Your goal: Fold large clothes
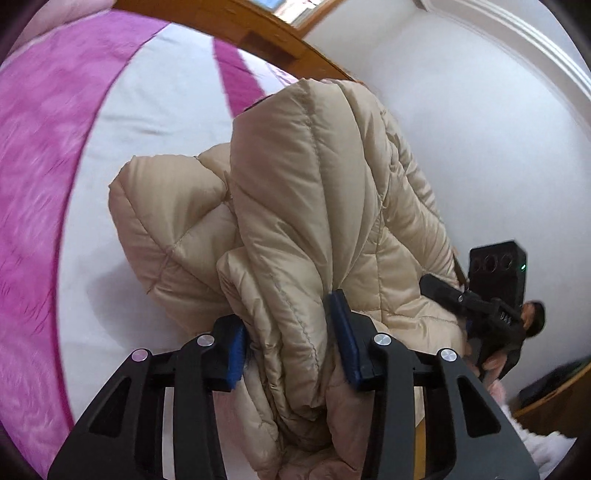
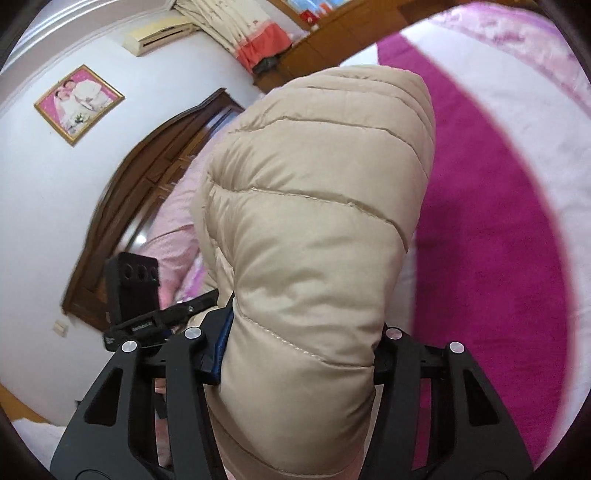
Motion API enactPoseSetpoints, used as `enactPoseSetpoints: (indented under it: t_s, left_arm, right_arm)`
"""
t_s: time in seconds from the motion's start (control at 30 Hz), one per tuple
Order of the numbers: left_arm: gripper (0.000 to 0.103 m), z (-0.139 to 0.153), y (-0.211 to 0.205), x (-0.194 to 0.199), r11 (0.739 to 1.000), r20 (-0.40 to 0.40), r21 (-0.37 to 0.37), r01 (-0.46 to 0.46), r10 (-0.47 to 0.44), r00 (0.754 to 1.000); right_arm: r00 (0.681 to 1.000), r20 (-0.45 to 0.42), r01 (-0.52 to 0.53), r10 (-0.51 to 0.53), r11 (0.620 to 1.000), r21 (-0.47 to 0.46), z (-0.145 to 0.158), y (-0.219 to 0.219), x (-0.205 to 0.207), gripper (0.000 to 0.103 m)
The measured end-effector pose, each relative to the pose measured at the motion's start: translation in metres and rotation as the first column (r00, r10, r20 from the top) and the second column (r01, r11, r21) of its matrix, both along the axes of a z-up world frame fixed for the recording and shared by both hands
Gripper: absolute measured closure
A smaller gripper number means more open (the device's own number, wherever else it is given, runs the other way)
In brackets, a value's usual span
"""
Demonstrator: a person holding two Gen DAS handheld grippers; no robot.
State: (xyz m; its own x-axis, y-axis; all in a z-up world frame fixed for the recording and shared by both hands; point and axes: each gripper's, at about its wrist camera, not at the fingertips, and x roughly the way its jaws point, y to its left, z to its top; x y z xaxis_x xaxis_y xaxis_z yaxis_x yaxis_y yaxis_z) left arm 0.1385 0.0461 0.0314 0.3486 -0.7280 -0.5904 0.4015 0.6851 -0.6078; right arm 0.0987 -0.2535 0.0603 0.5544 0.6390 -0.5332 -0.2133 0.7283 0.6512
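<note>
A beige quilted puffer jacket (image 1: 306, 192) hangs bunched above the bed, held up from two places. In the left wrist view my left gripper (image 1: 291, 343) is shut on a thick fold of it, with the blue pads (image 1: 341, 328) pressing into the padding on both sides. Seen from the right wrist, the jacket (image 2: 317, 221) bulges out between the jaws of my right gripper (image 2: 301, 350), which is shut on another padded part; only its left blue pad (image 2: 221, 350) shows. Each gripper also appears in the other's view: the right gripper (image 1: 480, 302) and the left gripper (image 2: 147, 325).
Under the jacket lies a bed cover (image 1: 55, 166) in magenta and white bands (image 2: 498, 221). A wooden bed frame (image 1: 266, 33) runs along the far side. A white wall (image 1: 461, 129), a dark wooden door (image 2: 147, 177), a framed picture (image 2: 79, 103) and a curtain (image 2: 255, 33) stand behind.
</note>
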Motion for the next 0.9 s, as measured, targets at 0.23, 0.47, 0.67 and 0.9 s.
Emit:
enactPoseSetpoints:
  t_s: [0.23,0.47,0.67,0.9]
  left_arm:
    - [0.054,-0.033,-0.031,-0.007,0.965,-0.034,0.258,-0.036,0.047,0.998]
    - [0.040,-0.048,-0.023,-0.020,0.937,-0.065,0.343,-0.071,0.099,0.993]
    - [0.038,-0.052,-0.021,-0.026,0.905,-0.052,0.409,-0.118,0.152,0.987]
    - [0.038,-0.057,-0.008,-0.036,0.820,0.010,0.535,-0.204,0.236,0.972]
  right_arm:
    - [0.988,-0.131,0.072,-0.086,0.991,-0.110,-0.048,-0.008,-0.001,0.039]
    - [0.979,-0.131,0.136,-0.156,0.979,-0.149,-0.040,-0.024,-0.034,0.034]
    - [0.975,-0.150,0.137,-0.166,0.972,-0.191,-0.056,-0.021,-0.036,0.035]
    - [0.982,-0.122,0.111,-0.147,0.959,-0.259,-0.067,0.007,-0.029,0.033]
